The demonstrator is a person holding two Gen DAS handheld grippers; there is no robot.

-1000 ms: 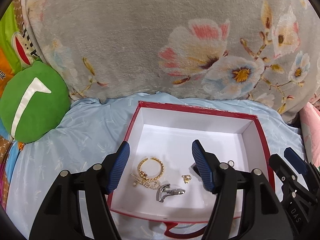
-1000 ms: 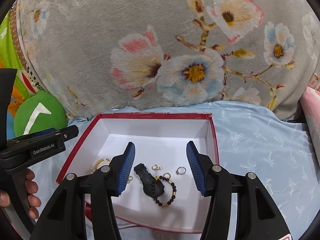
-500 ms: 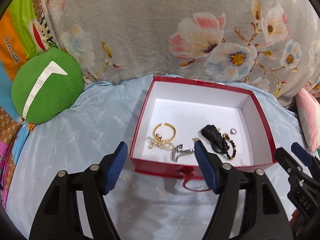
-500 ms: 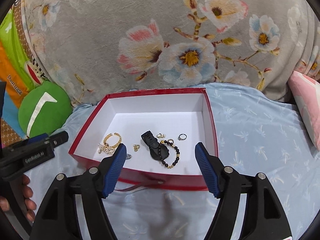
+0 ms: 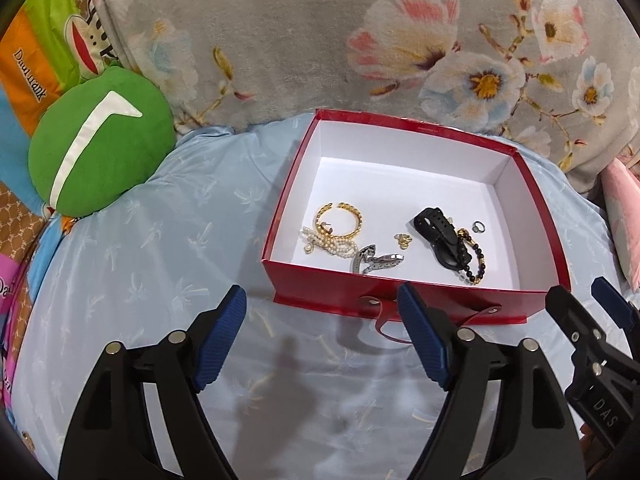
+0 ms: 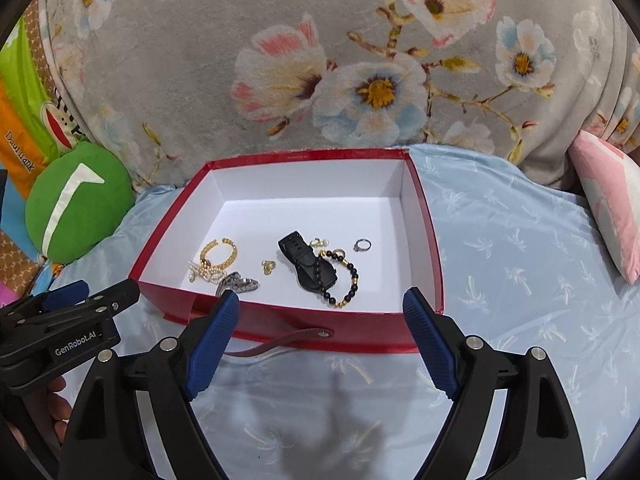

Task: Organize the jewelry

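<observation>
A red box with a white inside sits on the blue sheet. In it lie a gold bangle, a pearl string, a silver watch piece, a black watch, a black bead bracelet, a silver ring and small gold earrings. My left gripper is open and empty in front of the box. My right gripper is open and empty before the box's front wall.
A grey floral blanket rises behind the box. A green round cushion lies at the left, a pink pillow at the right. The box's red strap hangs off its front. The other gripper shows at each view's edge.
Both grippers have pulled back out of the box toward me and now sit in front of it, still open. The jewelry in the box has not moved.
</observation>
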